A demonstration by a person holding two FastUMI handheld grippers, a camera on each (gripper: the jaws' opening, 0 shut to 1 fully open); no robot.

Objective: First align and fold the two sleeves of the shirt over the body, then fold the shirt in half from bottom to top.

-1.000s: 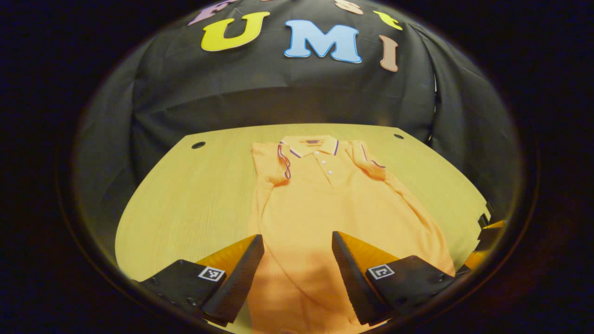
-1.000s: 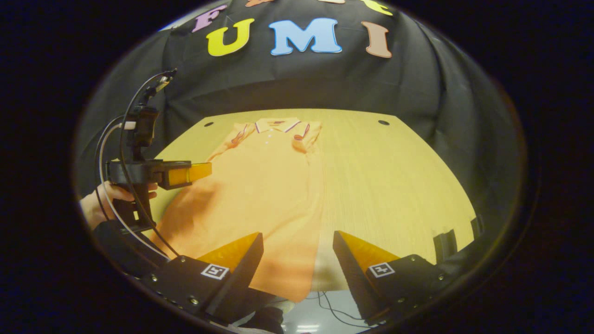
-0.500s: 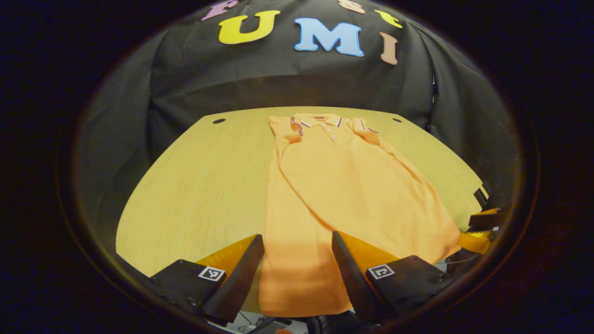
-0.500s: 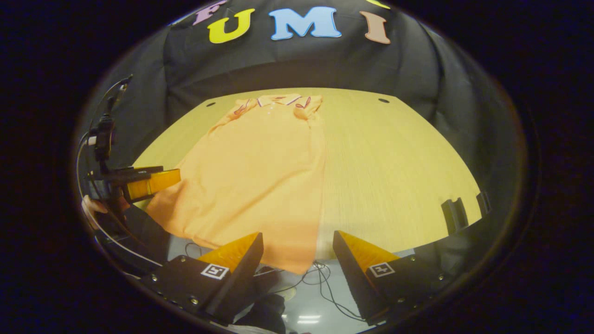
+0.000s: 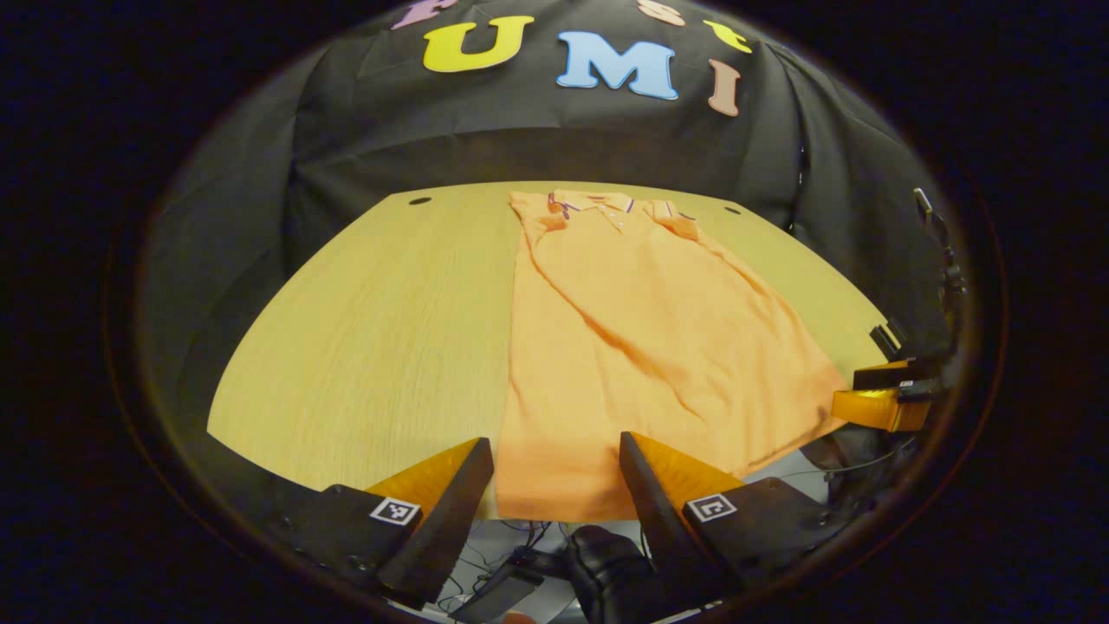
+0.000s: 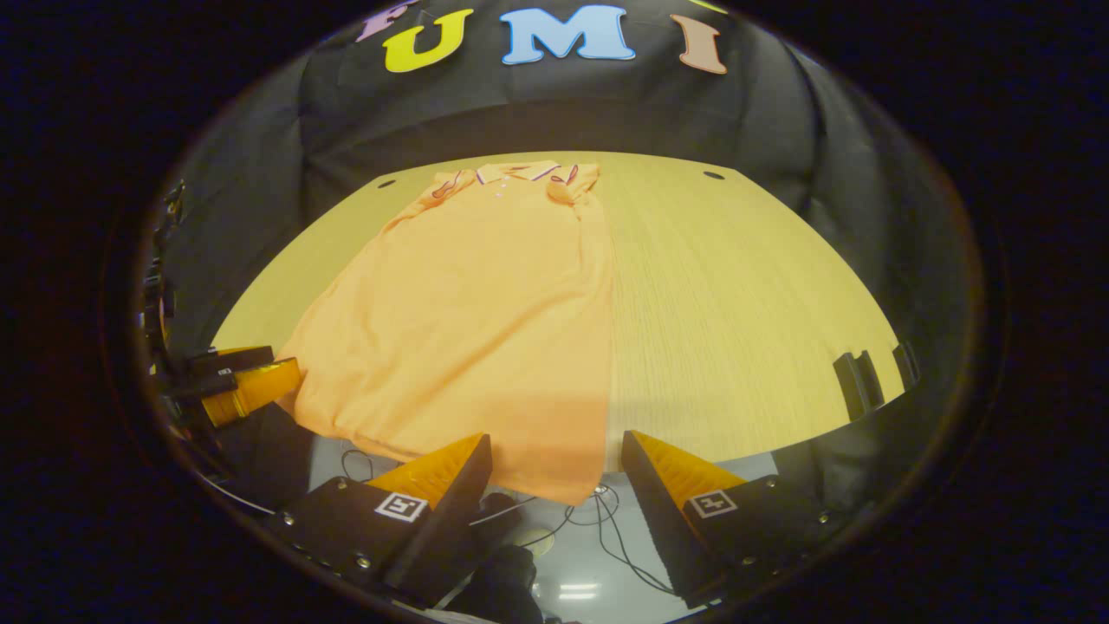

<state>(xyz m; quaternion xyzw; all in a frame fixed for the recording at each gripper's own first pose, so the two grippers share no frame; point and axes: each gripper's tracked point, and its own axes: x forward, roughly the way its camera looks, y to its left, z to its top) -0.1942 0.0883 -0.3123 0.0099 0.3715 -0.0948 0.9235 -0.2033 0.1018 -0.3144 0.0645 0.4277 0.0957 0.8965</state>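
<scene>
The shirt (image 5: 641,347), an orange polo, lies flat on the wooden table (image 5: 372,329) with its collar at the far edge, near the top centre of the left gripper view, and its hem at the near edge, where it slightly overhangs the table at the bottom centre of both views. Both short sleeves are folded in over the chest beside the collar (image 5: 598,204), their dark-striped cuffs lying on the body. In the right gripper view the shirt (image 6: 468,312) fills the left half of the tabletop, and bare table (image 6: 745,312) stretches off to the right. The left gripper (image 5: 554,485) hovers at the lower centre of its own view with its jaws spread wide and nothing between them, the hem showing in the gap. The right gripper (image 6: 554,485) is likewise spread and empty, poised off the near edge of the table above the floor, where dark cables (image 6: 606,529) trail. The right gripper also appears at the right edge of the left gripper view, near the shirt's lower corner.
</scene>
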